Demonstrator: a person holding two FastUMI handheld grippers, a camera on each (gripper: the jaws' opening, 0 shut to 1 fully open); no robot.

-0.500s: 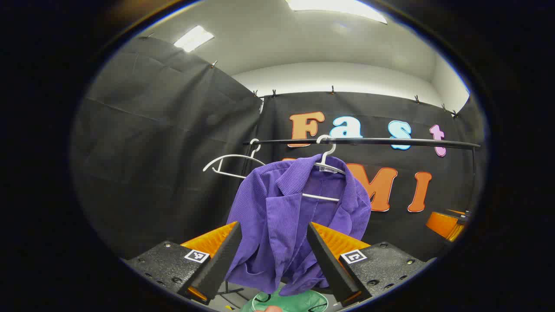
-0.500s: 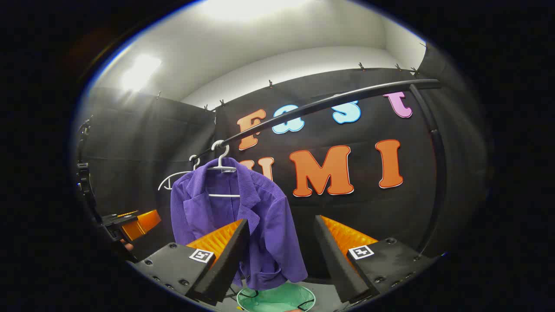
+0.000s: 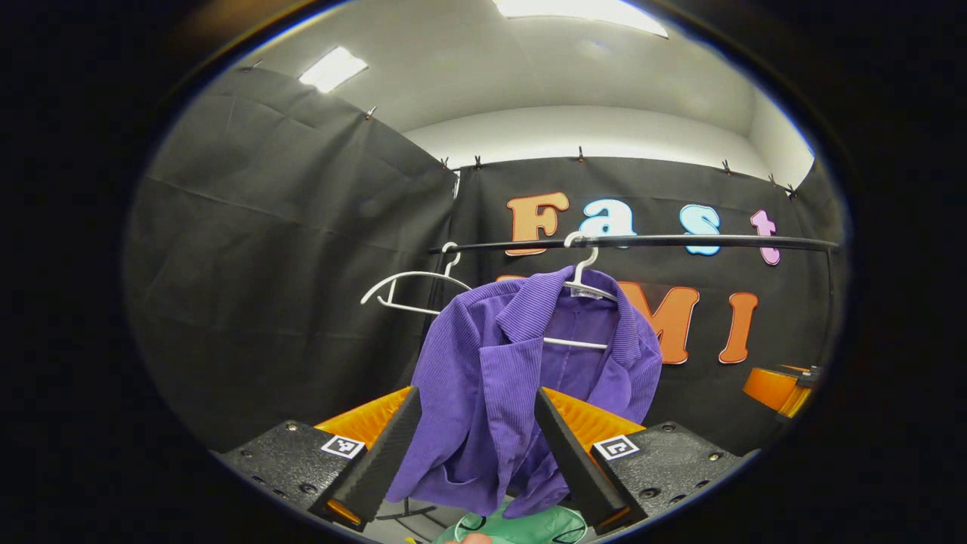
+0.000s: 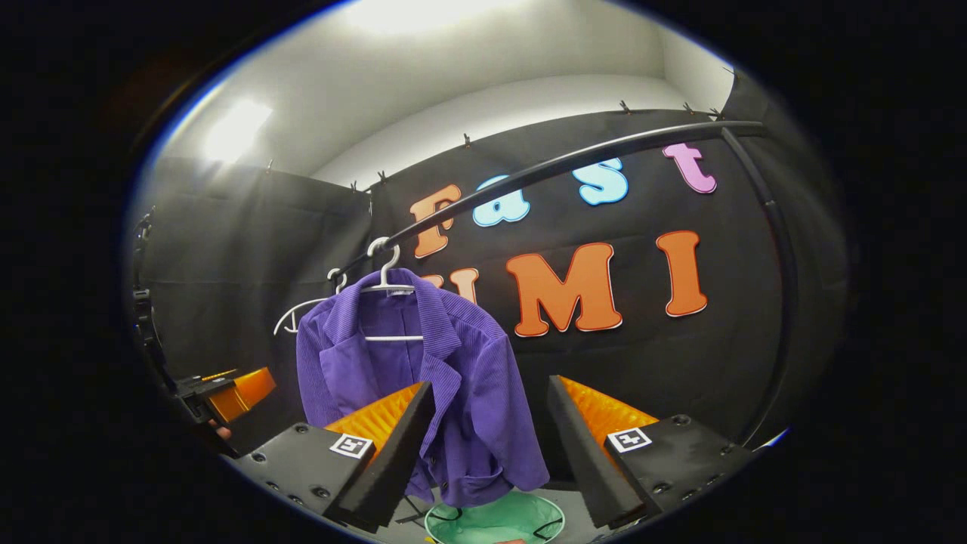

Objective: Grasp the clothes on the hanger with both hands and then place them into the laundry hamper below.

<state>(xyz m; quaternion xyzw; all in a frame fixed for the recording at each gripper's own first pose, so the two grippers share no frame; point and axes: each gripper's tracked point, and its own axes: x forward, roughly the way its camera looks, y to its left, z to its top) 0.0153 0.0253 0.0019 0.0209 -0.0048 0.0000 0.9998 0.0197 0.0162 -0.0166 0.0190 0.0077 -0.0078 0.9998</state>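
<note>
A purple corduroy jacket (image 3: 506, 378) (image 4: 446, 378) hangs on a white hanger (image 3: 585, 283) (image 4: 387, 283) from a black rail (image 3: 680, 242) (image 4: 574, 159). Directly beneath it sits a green laundry hamper (image 3: 521, 525) (image 4: 495, 521). My left gripper (image 3: 474, 446) is open, its fingers framing the jacket's lower front without touching it. My right gripper (image 4: 489, 446) is open too, with the jacket's right sleeve seen between its fingers, still some way off. The left gripper (image 4: 227, 393) also appears at the left edge of the right gripper view, and the right gripper (image 3: 778, 389) at the right edge of the left gripper view.
A second, bare white hanger (image 3: 412, 291) (image 4: 302, 313) hangs on the rail to the left of the jacket. The rail bends down into a black upright post (image 4: 778, 302) on the right. Black cloth walls close in the booth behind and on the left.
Both grippers have moved slightly closer to the jacket, which looms a little larger in both views. Both remain open.
</note>
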